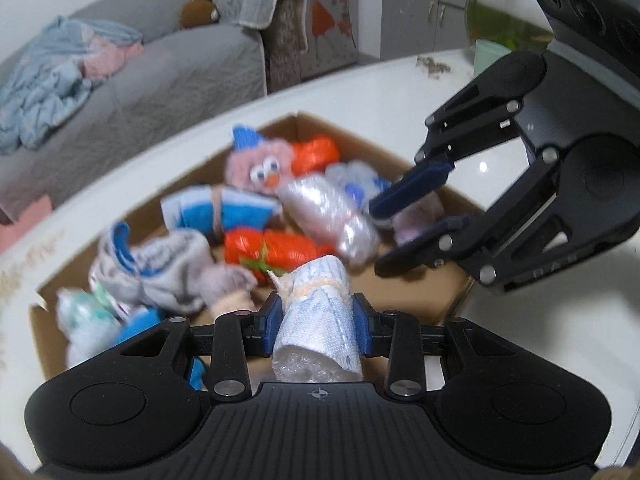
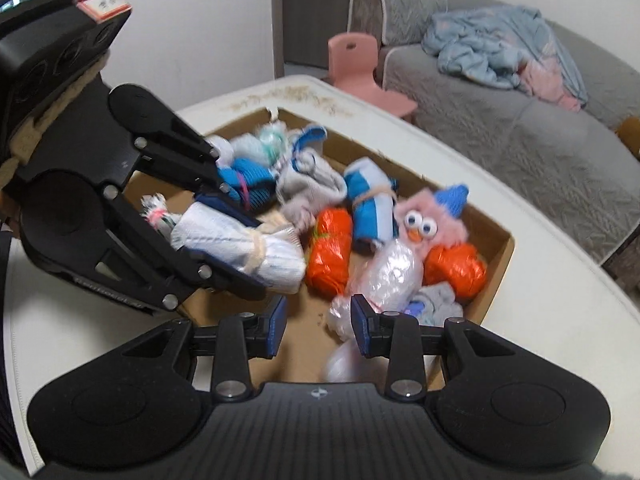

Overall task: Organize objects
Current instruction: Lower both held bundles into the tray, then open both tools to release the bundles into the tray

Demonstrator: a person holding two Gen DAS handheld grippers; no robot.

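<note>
1. Left gripper (image 1: 316,322): clenched on a pale blue-and-white bundle (image 1: 320,308) tied with a tan band; we see the bundle upright between the pads, held above the near part of the cardboard box (image 1: 48,320).

2. Right gripper (image 2: 318,326): we see a gap between its pads and nothing pressed by them; a clear bubble-wrap roll (image 2: 384,272) lies just beyond and below its right pad, blurred. We count this gripper as released.

3. Box contents ahead of the left gripper, near to far: orange plastic bundle (image 1: 276,250) just beyond the held bundle; grey-and-blue cloth (image 1: 160,264) to the left; blue-and-white roll (image 1: 218,210) tied with a band; pink fuzzy toy (image 1: 260,166) with googly eyes and a blue hat; second orange bundle (image 1: 316,154) at the far corner.

4. Surface (image 1: 500,340): white, carrying the box; crumbs scattered along its far edge.

5. Beyond the surface: grey sofa (image 1: 140,92) with a heap of light blue fabric (image 1: 52,88); pink chair (image 2: 360,68) seen past the right gripper.
</note>
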